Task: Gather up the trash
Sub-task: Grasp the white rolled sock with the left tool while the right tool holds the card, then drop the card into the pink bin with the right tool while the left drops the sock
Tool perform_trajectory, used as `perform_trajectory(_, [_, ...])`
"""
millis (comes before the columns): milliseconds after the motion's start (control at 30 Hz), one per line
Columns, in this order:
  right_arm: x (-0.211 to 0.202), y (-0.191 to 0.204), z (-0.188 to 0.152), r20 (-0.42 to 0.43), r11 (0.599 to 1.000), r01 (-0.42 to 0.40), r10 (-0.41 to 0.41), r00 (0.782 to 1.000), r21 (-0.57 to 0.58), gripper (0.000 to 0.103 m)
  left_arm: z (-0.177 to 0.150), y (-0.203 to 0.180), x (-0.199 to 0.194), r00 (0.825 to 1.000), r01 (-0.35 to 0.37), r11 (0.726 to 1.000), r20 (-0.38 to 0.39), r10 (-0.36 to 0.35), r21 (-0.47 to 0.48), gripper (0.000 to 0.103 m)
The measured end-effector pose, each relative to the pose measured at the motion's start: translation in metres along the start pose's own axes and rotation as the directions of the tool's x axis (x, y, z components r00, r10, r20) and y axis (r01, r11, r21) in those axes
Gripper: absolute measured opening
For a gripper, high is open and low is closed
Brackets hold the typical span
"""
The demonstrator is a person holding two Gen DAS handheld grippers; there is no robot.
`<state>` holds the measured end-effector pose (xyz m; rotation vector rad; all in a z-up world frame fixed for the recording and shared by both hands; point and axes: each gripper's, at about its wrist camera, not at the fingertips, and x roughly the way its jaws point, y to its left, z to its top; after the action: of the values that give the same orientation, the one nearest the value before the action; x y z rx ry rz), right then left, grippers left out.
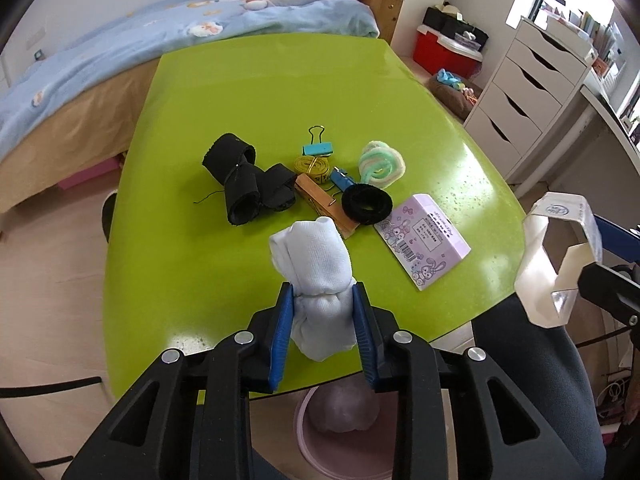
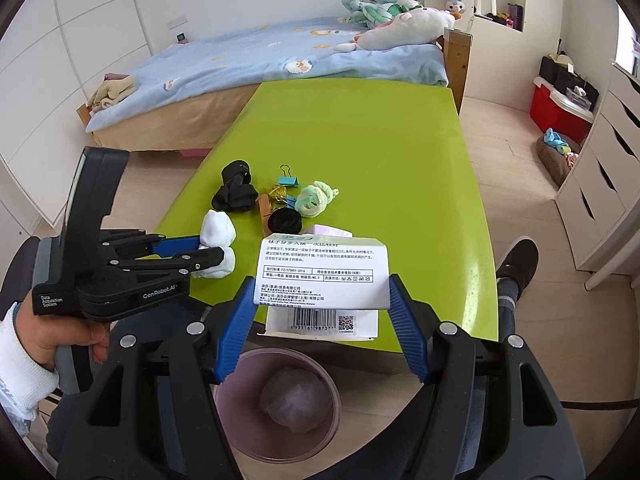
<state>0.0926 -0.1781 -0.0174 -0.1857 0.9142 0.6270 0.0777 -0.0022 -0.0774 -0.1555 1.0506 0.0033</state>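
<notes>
While the green table (image 1: 280, 80) stays the anchor, its far half toward the bed (image 1: 100, 60) is bare, with clutter bunched mid-table and both grippers at the near edge. Below that near edge a pink bin (image 2: 240, 412) sits on the floor, a crumpled pale wad (image 2: 294, 400) inside it. White drawers (image 1: 516, 92) stand off the table's right side.

White rolled sock (image 1: 316, 280): soft, ribbed, bundled; held above the near part of the table, upper end sticking out past the fingertips. Left gripper (image 1: 322, 292) is clamped on it, blue pads pressing both sides, roughly a sock-width apart. In the right wrist view, the same gripper (image 2: 212, 254) comes in from the left, held by a hand (image 2: 48, 340).

White paper package sleeve (image 2: 324, 276): printed text, barcode, bent into an open loop; over the table's near edge, above the bin. Right gripper (image 2: 324, 284) is spread wide, pads gripping the sleeve's two sides.

On the table, beyond the sock: black fabric rolls (image 1: 248, 184), wooden clothespin (image 1: 324, 204), black hair tie (image 1: 366, 204), pastel fuzzy hair tie (image 1: 380, 164), blue binder clip (image 1: 318, 146), yellow tape measure (image 1: 312, 166), purple bunny-print box (image 1: 424, 240) nearest the right edge.
</notes>
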Motion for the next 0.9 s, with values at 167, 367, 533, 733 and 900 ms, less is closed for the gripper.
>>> perform_trajectory(167, [-0.003, 0.009, -0.016, -0.022, 0.999, -0.027, 0.026, 0.999, -0.023, 0.064, -0.013, -0.008, -0.032, 0.998, 0.015, 0.999, 0.058, -0.018, 0.041, 0.029])
perform_trajectory(367, [-0.001, 0.025, -0.044, -0.073, 0.996, -0.062, 0.057, 0.996, -0.07, 0.064, -0.039, -0.014, -0.058, 0.996, 0.028, 0.996, 0.083, -0.036, 0.087, 0.029])
perform_trajectory(533, [0.009, 0.034, -0.067, -0.147, 0.989, -0.11, 0.095, 0.984, -0.094, 0.064, -0.061, -0.017, -0.067, 0.996, 0.046, 0.992, 0.072, -0.055, 0.114, 0.029])
perform_trajectory(733, [0.018, 0.044, -0.081, -0.197, 0.981, -0.164, 0.141, 0.97, -0.105, 0.065, -0.078, -0.021, -0.073, 0.995, 0.077, 0.99, 0.054, -0.084, 0.12, 0.029])
perform_trajectory(900, [0.019, 0.043, -0.082, -0.205, 0.984, -0.159, 0.139, 0.969, -0.086, 0.086, -0.08, -0.022, -0.07, 0.995, 0.089, 0.988, 0.04, -0.095, 0.125, 0.029])
